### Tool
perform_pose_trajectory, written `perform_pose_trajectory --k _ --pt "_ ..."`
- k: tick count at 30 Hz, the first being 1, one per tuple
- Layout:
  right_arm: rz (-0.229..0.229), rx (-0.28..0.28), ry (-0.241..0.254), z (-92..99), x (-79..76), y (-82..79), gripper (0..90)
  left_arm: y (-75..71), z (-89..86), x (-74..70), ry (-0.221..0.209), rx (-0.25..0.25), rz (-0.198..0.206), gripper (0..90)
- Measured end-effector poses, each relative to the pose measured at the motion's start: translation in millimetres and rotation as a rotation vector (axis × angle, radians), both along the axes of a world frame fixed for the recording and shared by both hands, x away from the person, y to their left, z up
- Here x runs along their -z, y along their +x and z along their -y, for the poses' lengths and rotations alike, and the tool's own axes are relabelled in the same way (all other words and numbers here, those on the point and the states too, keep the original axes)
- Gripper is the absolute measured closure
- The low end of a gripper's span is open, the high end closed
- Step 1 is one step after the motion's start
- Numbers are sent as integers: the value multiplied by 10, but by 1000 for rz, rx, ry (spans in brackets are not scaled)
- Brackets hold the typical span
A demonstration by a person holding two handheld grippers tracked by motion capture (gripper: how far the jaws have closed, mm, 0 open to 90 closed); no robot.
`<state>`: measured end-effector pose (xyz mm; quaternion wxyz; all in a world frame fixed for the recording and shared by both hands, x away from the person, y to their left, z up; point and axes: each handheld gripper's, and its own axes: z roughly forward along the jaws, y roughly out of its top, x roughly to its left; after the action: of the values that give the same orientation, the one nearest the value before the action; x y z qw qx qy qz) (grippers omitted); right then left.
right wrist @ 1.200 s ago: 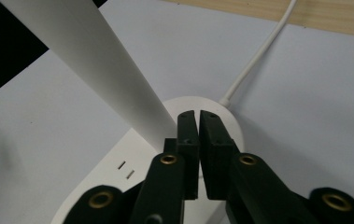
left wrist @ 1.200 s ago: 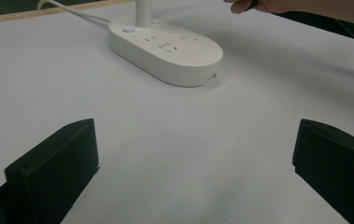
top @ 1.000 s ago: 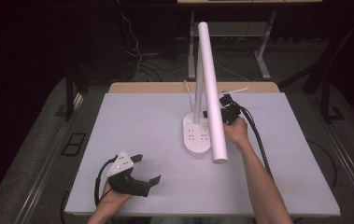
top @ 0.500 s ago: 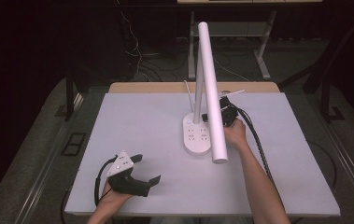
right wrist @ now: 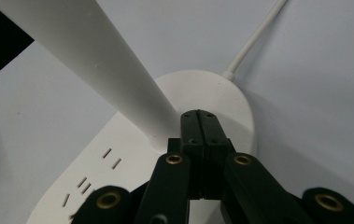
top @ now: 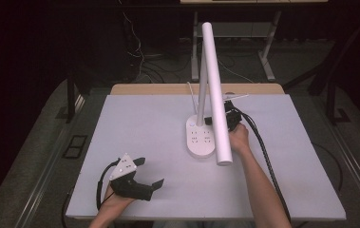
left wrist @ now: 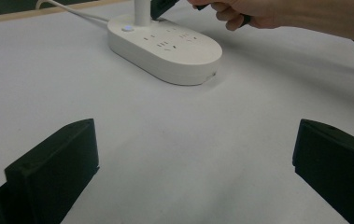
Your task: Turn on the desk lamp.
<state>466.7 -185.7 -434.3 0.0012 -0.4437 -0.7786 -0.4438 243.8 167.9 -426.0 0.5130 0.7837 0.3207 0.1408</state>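
Left gripper (top: 145, 175) spread wide above bare table (top: 144, 128), holding nothing. Right gripper (right wrist: 201, 122) closed tight, empty, tips by lamp (top: 201, 137) stem.

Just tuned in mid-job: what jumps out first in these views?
A white desk lamp stands mid-table, its long tube head slanting toward the person, on an oval base with sockets. The right gripper, jaws shut, sits over that base beside the post. The left gripper rests wide open at the table's near-left.
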Motion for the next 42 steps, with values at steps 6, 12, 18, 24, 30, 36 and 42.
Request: perform_pose_trajectory --k 6,12,18,24,30,36,42 --pt "12 8 19 15 33 -15 896 -2 2 0 3 1 1 0" --pt "17 7 -16 -3 -21 -36 895 11 -11 3 0 -4 -4 0" --pt "32 8 -34 95 -90 -47 895 14 -6 6 4 0 -5 0" --pt "60 10 -46 193 -234 -93 895 16 1 9 4 -1 -4 0" --pt "73 5 -57 287 -371 -161 895 15 5 10 6 0 -4 0" --pt "98 -2 -54 393 -531 -276 894 16 13 12 5 2 -7 0" --pt "129 -22 -60 481 -639 -427 894 12 23 13 7 6 -7 0"
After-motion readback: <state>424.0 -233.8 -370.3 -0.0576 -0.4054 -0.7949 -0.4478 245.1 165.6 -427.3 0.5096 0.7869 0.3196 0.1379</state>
